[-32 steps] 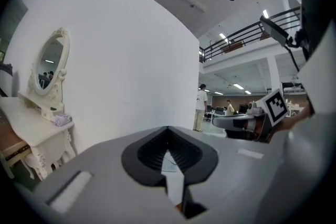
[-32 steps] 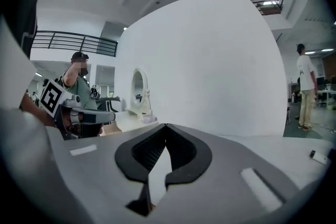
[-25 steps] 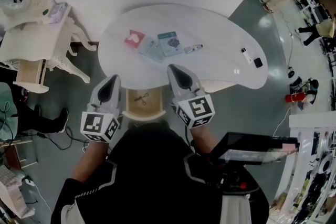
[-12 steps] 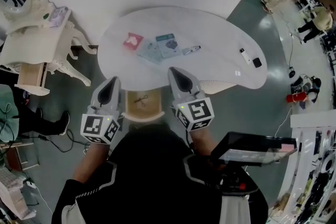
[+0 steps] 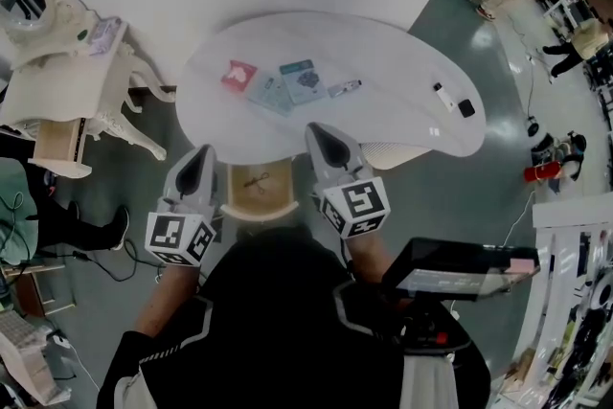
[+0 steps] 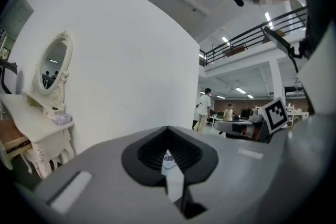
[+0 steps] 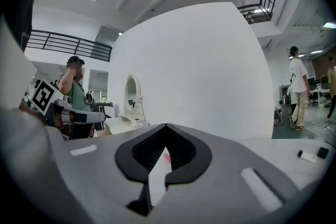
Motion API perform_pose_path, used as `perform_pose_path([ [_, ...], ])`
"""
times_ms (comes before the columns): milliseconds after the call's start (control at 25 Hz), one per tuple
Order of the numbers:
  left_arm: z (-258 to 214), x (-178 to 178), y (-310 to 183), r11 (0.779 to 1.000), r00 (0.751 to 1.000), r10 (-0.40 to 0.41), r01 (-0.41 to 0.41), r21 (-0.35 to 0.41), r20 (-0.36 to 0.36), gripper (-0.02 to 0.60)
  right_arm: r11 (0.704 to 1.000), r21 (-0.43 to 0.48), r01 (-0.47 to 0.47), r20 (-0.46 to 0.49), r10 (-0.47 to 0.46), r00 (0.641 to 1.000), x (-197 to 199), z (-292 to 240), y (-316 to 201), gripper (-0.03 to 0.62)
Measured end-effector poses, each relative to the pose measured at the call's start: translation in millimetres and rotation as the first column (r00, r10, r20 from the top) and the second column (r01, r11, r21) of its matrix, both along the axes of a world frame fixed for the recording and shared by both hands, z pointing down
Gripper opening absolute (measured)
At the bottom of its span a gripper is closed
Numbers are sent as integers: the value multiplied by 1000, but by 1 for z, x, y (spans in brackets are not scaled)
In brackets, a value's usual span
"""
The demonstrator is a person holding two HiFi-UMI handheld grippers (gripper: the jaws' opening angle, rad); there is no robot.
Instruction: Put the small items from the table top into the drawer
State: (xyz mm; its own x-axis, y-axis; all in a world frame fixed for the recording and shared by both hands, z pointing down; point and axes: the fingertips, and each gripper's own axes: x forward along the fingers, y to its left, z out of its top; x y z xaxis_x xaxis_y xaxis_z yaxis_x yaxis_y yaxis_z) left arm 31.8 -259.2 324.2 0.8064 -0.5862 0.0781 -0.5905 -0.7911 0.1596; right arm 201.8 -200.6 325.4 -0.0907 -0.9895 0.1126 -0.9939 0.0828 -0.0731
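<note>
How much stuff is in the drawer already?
Done: what looks like scissors lies in the open drawer. In hand: nothing; the left tool and right tool are shut and empty, near the edge of the table. Left: the red packet, two blue packets, pen, white thing and black thing on top.

The head camera is looking steeply down on the worktop [image 5: 402, 110] from high up, while cameras on the left claw [image 5: 199, 156] and right claw [image 5: 322, 133] are looking level across it toward the wall [image 6: 131, 71].
</note>
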Motion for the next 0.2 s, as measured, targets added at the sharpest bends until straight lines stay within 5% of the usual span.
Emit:
perform_pose_path([
  [200,-2,1,6,1000,1000,0,0,4,-1,0,1000,-10,-9,-8,9,1000,4,2,4,0],
])
